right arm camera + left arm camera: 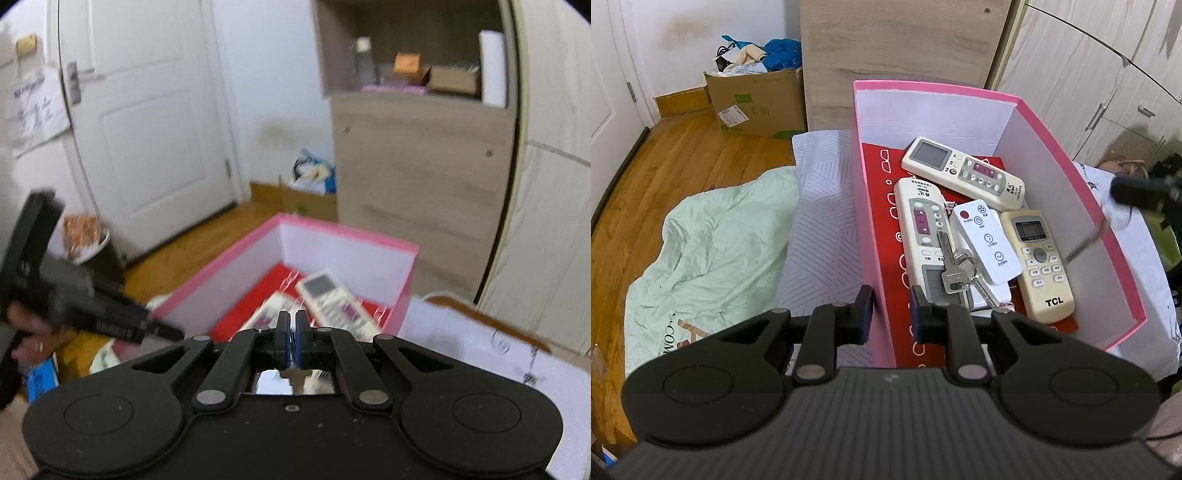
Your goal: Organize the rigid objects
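A pink box (864,206) with a red floor holds several remotes: a cream one at the back (962,171), a long white one (921,236), a small white one (986,242) and a cream TCL one (1039,266). A bunch of keys (955,271) lies on the remotes. My left gripper (891,312) straddles the box's left wall near its front corner, jaws apart on either side of it. My right gripper (291,338) is shut above the box (347,236), blurred. A thin metal piece like a key shows under the pads (295,380).
The box stands on a white patterned sheet (820,229), with a green quilt (713,243) to its left. A cardboard box (757,99) and a wooden cabinet (901,48) stand behind. Wardrobe doors (1089,81) are on the right. A door (147,122) is beyond.
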Motion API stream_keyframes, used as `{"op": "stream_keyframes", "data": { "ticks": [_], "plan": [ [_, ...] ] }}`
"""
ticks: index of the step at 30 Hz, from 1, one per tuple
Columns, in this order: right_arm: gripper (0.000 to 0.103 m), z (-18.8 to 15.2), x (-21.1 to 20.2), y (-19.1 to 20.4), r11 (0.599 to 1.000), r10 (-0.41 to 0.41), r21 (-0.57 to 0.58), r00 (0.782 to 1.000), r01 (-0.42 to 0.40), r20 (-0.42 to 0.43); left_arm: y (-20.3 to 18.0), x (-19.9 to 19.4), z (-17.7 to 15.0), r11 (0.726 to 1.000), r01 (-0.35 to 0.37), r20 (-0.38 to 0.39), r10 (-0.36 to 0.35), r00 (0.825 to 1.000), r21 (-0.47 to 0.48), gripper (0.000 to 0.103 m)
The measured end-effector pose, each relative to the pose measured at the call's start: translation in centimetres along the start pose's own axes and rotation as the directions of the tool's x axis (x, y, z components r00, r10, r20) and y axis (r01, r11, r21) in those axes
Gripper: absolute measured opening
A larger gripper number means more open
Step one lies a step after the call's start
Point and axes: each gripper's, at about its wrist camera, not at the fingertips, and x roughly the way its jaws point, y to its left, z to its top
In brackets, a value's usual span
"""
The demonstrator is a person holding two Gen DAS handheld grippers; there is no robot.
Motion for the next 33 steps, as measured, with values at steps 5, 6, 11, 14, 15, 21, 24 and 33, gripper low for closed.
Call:
{"op": "stream_keyframes", "data": {
  "ticks": [5, 6, 11, 14, 15, 21, 24, 33],
  "plan": [
    [0.002, -0.9, 1.9, 0.2, 1.000, -0.023, -0.022, 0.998, 0.021, -0.066, 0.0, 0.0, 0.0, 1.000, -0.005, 0.001, 0.005, 1.000, 0.005, 0.018],
    [0.002, -1.0, 2.4, 0.0, 0.999, -0.044, -0.026, 0.996, 0.042, -0.073, 0.0, 0.0, 0.0, 1.000, -0.005, 0.001, 0.005, 1.000, 0.004, 0.018],
    [0.002, -1.0, 4.1, -1.0, 0.993, -0.115, -0.020, 0.990, 0.114, -0.080, -0.1, 0.0, 0.0, 1.000, -0.006, 0.001, 0.006, 1.000, 0.003, 0.018],
    [0.002, -1.0, 4.0, -1.4, 0.993, -0.119, -0.007, 0.990, 0.118, -0.075, -0.1, 0.0, 0.0, 1.000, -0.005, 0.000, 0.005, 1.000, 0.001, 0.018],
    [0.003, -1.0, 3.8, -1.4, 0.993, -0.116, -0.004, 0.991, 0.116, -0.071, -0.1, 0.0, 0.0, 1.000, -0.003, 0.000, 0.003, 1.000, -0.002, 0.018],
    [0.008, -1.0, 3.1, -0.8, 0.995, -0.099, 0.003, 0.993, 0.100, -0.064, -0.1, -0.2, 0.0, 1.000, -0.003, 0.002, 0.003, 1.000, -0.012, 0.018],
    [0.008, -0.9, 2.5, -0.2, 0.996, -0.084, 0.002, 0.994, 0.084, -0.063, -0.1, -0.5, 0.0, 1.000, -0.003, 0.006, 0.003, 1.000, -0.018, 0.018],
    [0.008, -0.7, -0.7, 1.0, 0.996, -0.084, 0.014, 0.996, 0.085, -0.023, -0.7, -3.6, 0.0, 0.999, -0.016, 0.085, 0.018, 0.996, -0.029, 0.018]
  ]
}}
